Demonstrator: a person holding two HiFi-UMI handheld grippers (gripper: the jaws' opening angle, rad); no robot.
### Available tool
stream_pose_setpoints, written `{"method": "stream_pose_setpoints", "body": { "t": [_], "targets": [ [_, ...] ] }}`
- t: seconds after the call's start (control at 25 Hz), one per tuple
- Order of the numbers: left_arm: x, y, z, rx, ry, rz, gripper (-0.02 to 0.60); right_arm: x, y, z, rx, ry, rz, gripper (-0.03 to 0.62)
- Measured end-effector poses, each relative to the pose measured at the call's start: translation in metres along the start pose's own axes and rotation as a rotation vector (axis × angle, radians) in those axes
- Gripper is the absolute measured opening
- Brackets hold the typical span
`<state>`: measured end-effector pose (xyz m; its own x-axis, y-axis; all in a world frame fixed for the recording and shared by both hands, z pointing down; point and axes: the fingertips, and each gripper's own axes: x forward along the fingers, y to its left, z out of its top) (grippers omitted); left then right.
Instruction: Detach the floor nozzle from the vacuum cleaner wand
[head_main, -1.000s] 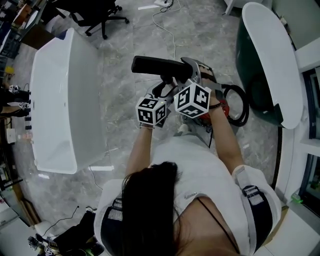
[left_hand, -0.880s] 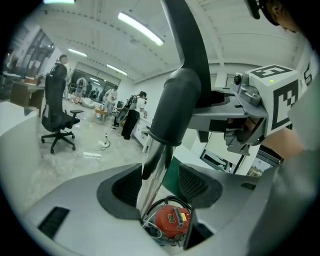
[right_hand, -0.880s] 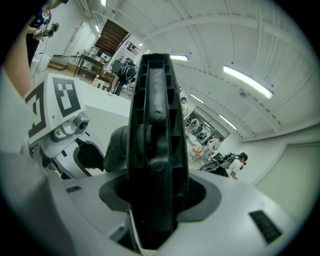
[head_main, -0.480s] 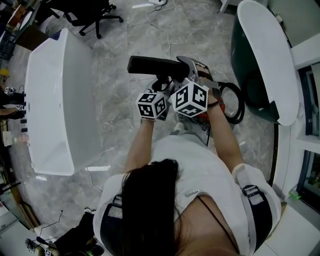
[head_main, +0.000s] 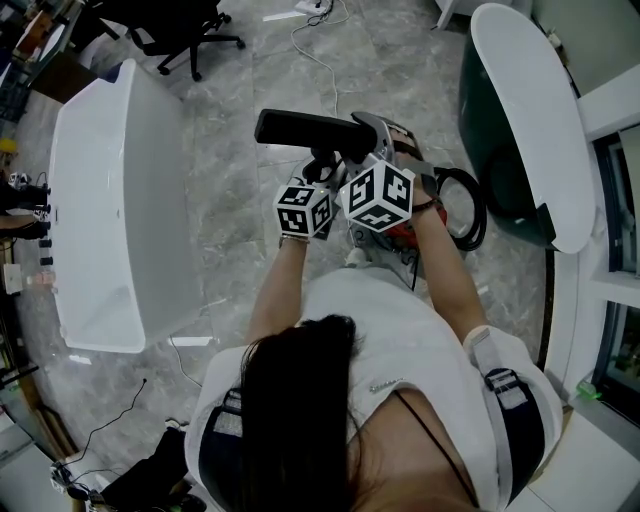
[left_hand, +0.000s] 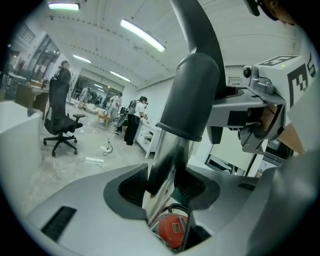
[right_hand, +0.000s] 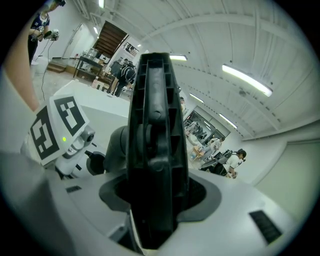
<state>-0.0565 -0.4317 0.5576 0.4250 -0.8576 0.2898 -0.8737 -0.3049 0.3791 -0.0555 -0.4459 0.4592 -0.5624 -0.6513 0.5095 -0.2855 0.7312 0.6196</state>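
Note:
In the head view the black floor nozzle (head_main: 300, 128) is lifted off the floor and lies crosswise above both marker cubes. The shiny wand tube (left_hand: 167, 165) with its dark grey collar (left_hand: 192, 95) stands between the pads of my left gripper (left_hand: 165, 182). Its jaws have just been closing and now press on the tube. My right gripper (right_hand: 152, 200) is shut on the black neck of the floor nozzle (right_hand: 152, 130). The two grippers sit side by side, the left cube (head_main: 303, 210) almost touching the right cube (head_main: 378, 195).
The red vacuum body (head_main: 425, 232) and its black hose loop (head_main: 468, 205) lie on the marble floor under my right arm. A long white table (head_main: 100, 200) stands at left and a green, white-topped counter (head_main: 530, 110) at right. An office chair (head_main: 170, 30) and cables (head_main: 320, 30) are beyond.
My left gripper has edged right, closer to the right gripper. The nozzle and right gripper have kept their place.

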Motion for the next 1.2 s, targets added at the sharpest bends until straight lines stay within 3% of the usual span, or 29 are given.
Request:
{"method": "stream_pose_setpoints", "body": {
  "t": [0.28, 1.2],
  "targets": [
    [0.0003, -0.0009, -0.0008, 0.006, -0.003, -0.008, 0.175, 0.0001, 0.0007, -0.0011, 0.002, -0.002, 0.01, 0.219],
    [-0.0017, 0.0016, 0.0012, -0.014, 0.0, -0.041, 0.176, -0.005, -0.0017, 0.0071, -0.051, 0.001, -0.085, 0.218]
  ]
}}
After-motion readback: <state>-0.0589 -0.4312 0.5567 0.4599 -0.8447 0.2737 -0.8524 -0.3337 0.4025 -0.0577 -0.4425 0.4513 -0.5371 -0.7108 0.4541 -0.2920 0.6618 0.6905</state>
